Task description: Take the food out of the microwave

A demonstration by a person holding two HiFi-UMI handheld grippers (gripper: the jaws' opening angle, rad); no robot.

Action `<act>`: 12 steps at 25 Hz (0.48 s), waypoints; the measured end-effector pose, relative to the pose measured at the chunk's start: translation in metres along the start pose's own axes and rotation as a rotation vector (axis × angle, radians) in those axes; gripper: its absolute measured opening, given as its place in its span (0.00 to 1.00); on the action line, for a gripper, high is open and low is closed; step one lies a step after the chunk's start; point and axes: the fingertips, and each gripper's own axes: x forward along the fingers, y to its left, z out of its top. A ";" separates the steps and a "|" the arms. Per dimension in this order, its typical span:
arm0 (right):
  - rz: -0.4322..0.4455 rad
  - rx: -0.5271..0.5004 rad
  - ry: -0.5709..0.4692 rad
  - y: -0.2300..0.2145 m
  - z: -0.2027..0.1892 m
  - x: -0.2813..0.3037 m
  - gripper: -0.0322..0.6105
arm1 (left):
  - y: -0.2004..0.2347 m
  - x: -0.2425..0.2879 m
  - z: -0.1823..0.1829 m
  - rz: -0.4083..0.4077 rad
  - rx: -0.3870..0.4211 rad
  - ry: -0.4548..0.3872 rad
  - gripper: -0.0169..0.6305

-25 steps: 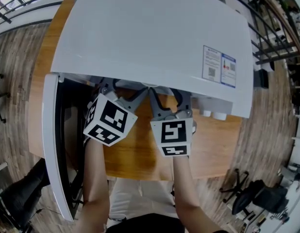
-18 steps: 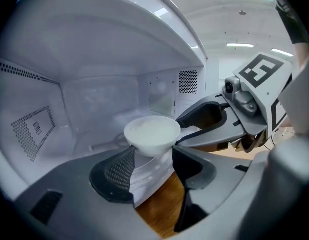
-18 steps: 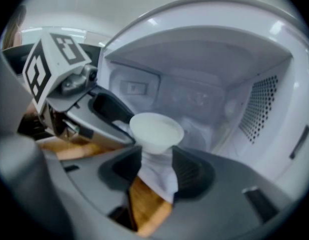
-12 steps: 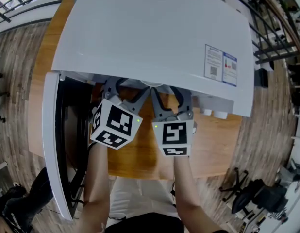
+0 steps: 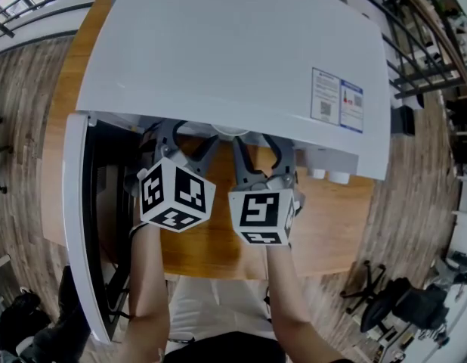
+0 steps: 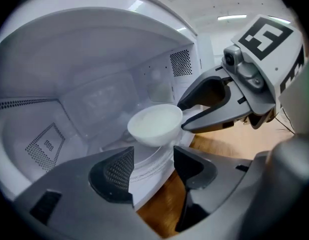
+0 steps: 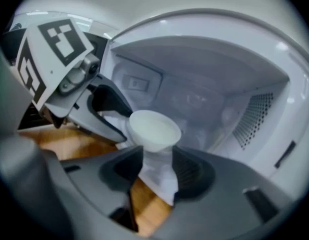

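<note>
Head view: a white microwave stands on a wooden table. Its door is swung open at the left, and both grippers reach under its top edge into the mouth.
Change, left: the left gripper has rolled since a second ago, so its marker cube now shows other faces. Its place is much the same.
Change, right: the right gripper has kept its station at the mouth.
Left gripper view: the jaws are spread wide and opening. The near edge of a white plate shows in the gap, and no clamping is seen.
Right gripper view: the jaws are spread wide but closing, with the same plate edge in their gap. As far as can be judged, it is not yet pinched.
Task's thing: a white bowl, presumably holding the food, sits on the plate just inside the microwave's mouth, straight ahead of both pairs of jaws.
Meaning for the task: the approach appears complete and the holds are being set. The food is not yet out.
Count: one microwave, one open door, one table, one bowl, one plate, two grippers.
</note>
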 end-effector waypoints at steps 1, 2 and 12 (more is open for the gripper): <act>-0.002 -0.005 0.008 0.000 0.000 0.001 0.35 | 0.002 0.000 0.002 -0.002 0.007 0.001 0.45; -0.003 -0.007 0.014 0.000 0.000 0.002 0.35 | 0.003 0.001 0.004 -0.007 0.013 0.001 0.45; 0.010 0.072 0.015 0.001 0.003 0.010 0.35 | 0.000 0.009 0.018 -0.096 -0.059 -0.072 0.45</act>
